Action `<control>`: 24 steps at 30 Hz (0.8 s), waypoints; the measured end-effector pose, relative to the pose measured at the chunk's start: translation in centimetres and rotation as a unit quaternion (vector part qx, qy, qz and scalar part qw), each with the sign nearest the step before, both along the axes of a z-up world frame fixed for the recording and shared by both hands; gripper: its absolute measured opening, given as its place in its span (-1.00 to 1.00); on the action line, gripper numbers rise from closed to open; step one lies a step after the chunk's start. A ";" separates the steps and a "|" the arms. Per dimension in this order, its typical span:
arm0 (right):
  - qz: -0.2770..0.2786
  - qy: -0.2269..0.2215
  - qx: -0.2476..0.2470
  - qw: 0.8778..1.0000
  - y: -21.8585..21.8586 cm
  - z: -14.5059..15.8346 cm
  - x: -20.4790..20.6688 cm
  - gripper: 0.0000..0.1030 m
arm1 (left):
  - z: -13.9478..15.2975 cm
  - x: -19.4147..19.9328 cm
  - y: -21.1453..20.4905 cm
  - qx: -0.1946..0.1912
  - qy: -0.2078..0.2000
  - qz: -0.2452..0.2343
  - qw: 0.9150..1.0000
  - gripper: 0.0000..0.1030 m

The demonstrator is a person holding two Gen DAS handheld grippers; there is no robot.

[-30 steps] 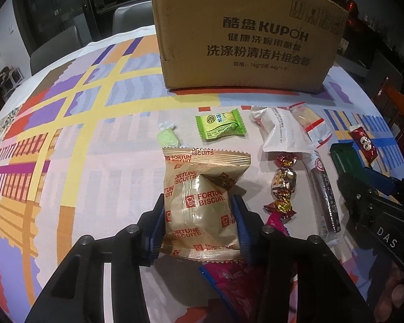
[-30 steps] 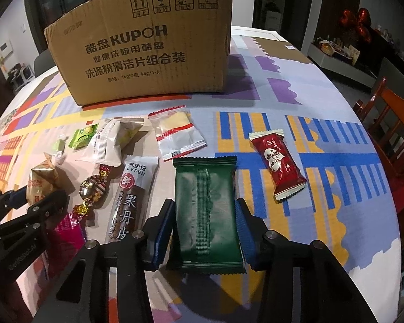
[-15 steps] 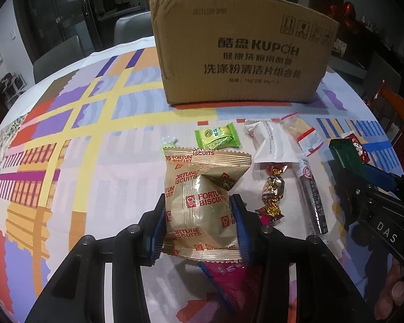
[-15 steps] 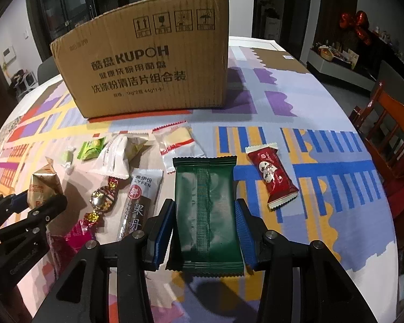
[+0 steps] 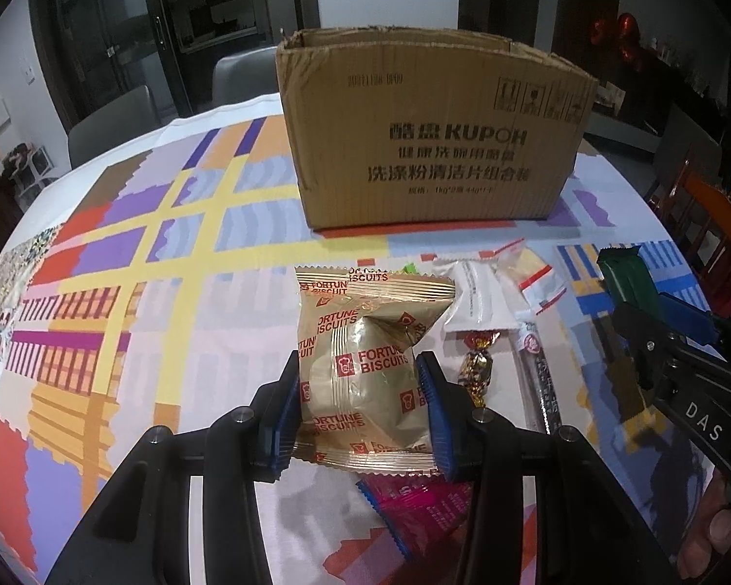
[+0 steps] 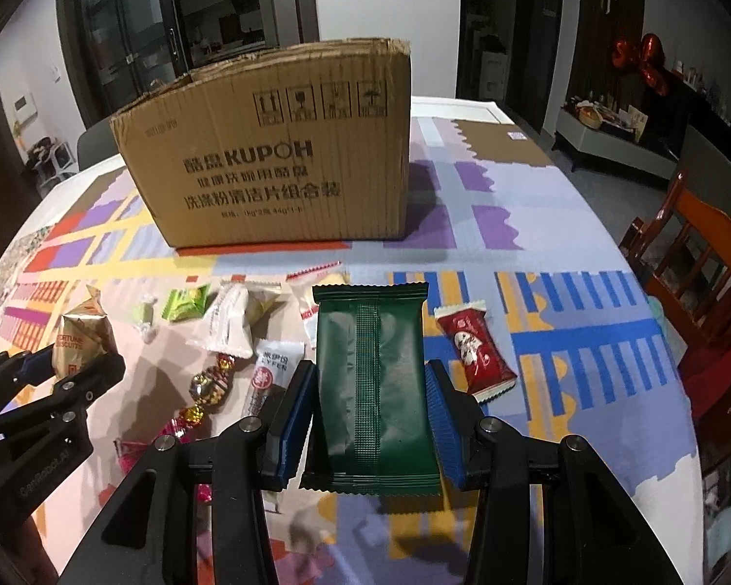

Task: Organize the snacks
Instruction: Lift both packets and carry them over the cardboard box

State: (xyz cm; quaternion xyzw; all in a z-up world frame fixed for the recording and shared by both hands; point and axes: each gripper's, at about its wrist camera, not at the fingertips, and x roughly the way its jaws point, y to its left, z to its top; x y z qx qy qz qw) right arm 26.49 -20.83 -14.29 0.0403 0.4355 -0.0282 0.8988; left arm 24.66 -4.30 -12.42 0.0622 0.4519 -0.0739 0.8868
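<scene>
1. My left gripper (image 5: 360, 404) is clamped on the gold biscuit packet (image 5: 365, 365), blue pads pressing its two side edges; the packet stands upright between them, off the table (image 5: 136, 356).
2. My right gripper (image 6: 370, 419) is closed the same way on the dark green packet (image 6: 373, 385), gripped at its lower half, top seam pointing toward the cardboard box (image 6: 278, 165).
3. The box sits toward the far edge of the table, open at the top, straight ahead of both grippers and well apart from them. I judge the step is to carry both packets over its near wall and let them go inside.
4. To do it well, I should lift each packet clear of the rim before moving forward, keep a steady squeeze so the slick wrappers don't slide out, and keep my two grippers from crossing.
5. Other snacks lie on the table between me and the box: a red packet (image 6: 475, 351), a white packet (image 6: 226, 321), a small green packet (image 6: 185, 303) and a foil candy (image 6: 209, 385).
</scene>
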 end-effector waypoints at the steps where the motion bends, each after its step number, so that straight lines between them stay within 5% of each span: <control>1: 0.000 -0.002 0.000 1.000 0.0 0.2 0.0 -0.11 | 0.1 0.0 -0.1 0.001 -0.001 0.000 1.000 -0.14; 24: 0.011 -0.070 -0.014 0.997 -0.2 6.2 0.9 -0.11 | 6.0 0.9 -0.3 0.006 -0.062 -0.003 0.998 -0.14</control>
